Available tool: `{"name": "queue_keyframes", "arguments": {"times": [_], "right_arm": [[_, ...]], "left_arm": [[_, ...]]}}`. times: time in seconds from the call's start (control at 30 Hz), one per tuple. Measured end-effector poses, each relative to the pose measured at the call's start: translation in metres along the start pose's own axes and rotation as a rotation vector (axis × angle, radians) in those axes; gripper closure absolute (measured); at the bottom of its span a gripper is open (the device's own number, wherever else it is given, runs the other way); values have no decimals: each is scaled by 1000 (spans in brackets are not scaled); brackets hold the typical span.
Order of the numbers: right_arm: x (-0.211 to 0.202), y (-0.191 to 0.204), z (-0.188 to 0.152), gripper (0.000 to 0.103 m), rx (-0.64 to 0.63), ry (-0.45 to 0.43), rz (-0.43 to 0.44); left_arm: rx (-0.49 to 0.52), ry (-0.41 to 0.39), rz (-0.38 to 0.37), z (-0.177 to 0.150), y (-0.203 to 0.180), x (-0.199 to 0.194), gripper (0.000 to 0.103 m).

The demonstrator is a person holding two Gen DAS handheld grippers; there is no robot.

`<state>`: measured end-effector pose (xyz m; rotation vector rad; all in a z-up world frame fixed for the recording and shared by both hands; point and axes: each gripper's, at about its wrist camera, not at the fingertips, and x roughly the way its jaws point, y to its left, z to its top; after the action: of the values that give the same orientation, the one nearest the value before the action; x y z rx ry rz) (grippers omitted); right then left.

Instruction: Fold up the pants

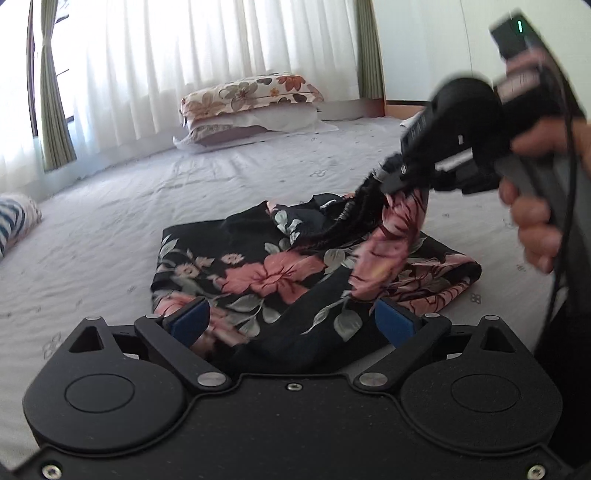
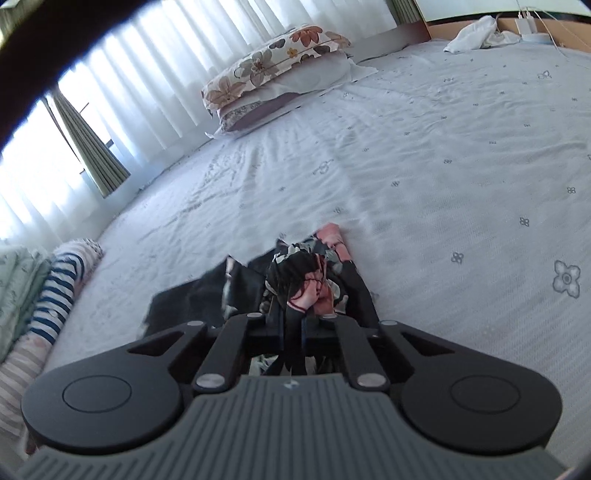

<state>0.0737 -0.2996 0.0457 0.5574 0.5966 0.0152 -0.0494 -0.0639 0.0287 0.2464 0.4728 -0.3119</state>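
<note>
Left gripper (image 1: 291, 321): left wrist view first. Jaws spread wide, blue pads (image 1: 190, 319) out on either side, nothing pinched. Near edge of the pants lies between them, but the pads aren't pressing on it.
Pants (image 1: 273, 273): black fabric with pink flowers and pale green leaves, lying in a rumpled heap on the bed sheet (image 1: 110, 229), right in front of the left gripper.
Right gripper (image 1: 391, 181): comes in from the upper right of this view, clamped on a bunched bit of the pants and holding that part up off the heap, so the cloth hangs down from it.
Hand (image 1: 535, 218): person's fingers wrapped round the right gripper's handle, cable trailing down beside it.
Background: floral pillows (image 1: 251, 99) stacked by the white curtains (image 1: 184, 55); striped cloth (image 1: 16, 218) at the left edge.
Right gripper (image 2: 291, 328): now the right wrist view. Jaws closed tight on a gathered fold of the pants (image 2: 306, 280), fabric squeezed between them and bulging out just ahead.
Rest of pants: trails left and forward of the jaws onto the pale sheet (image 2: 443, 166).
Off to the side: striped cloth (image 2: 59, 291) along the left, floral pillows (image 2: 273, 62) up by the curtains (image 2: 147, 81), white garment (image 2: 472, 33) at the far top right.
</note>
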Motion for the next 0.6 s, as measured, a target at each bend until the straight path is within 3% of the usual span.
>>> {"name": "queue_keyframes", "arguments": {"times": [0.17,0.37,0.47,0.6], "right_arm": [[-8,-7,9,93,52,-7,17],[-9,-25,-8,93,82,28,-16],[-6,-32,-25,93,68,56,-51],[-2,-39,-42,93,76,91,-61]], "left_arm": [[54,33,89,-1,-16,22,7],[60,56,330,-16,7,24,7],[11,74,422,-25,30,17,7],[-125,72,470,-34,63,1,7]]}}
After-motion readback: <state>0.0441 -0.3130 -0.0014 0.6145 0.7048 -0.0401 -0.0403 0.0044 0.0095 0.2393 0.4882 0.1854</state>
